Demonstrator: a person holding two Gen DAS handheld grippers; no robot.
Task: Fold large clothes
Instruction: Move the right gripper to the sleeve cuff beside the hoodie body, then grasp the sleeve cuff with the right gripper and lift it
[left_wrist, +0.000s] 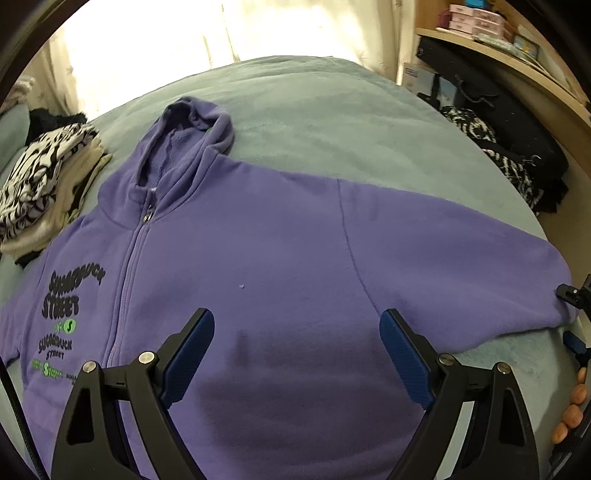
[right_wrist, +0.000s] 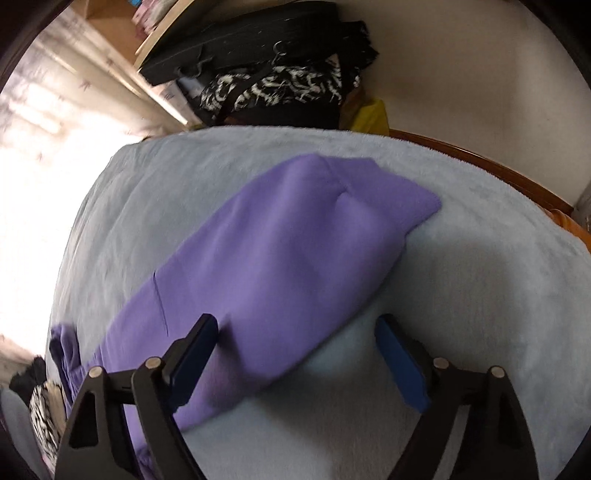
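Note:
A purple zip-up hoodie (left_wrist: 258, 240) with black and green lettering lies flat, front up, on a pale blue-grey bed cover (left_wrist: 332, 122). Its hood points to the far side and one sleeve (right_wrist: 295, 251) stretches out to the right. My left gripper (left_wrist: 297, 328) hovers open over the hoodie's lower body, nothing between its blue pads. My right gripper (right_wrist: 295, 336) stands open over the lower edge of the sleeve, one finger above the purple cloth and the other above the bed cover. In the left wrist view the right gripper (left_wrist: 574, 317) and a hand (left_wrist: 572, 406) show at the right edge.
A stack of folded zebra-print and cream clothes (left_wrist: 48, 192) sits on the bed left of the hoodie. Dark bags and patterned cloth (right_wrist: 273, 74) are piled beyond the bed's right side under a wooden shelf (left_wrist: 517, 59). A wooden bed frame (right_wrist: 517, 177) borders the cover.

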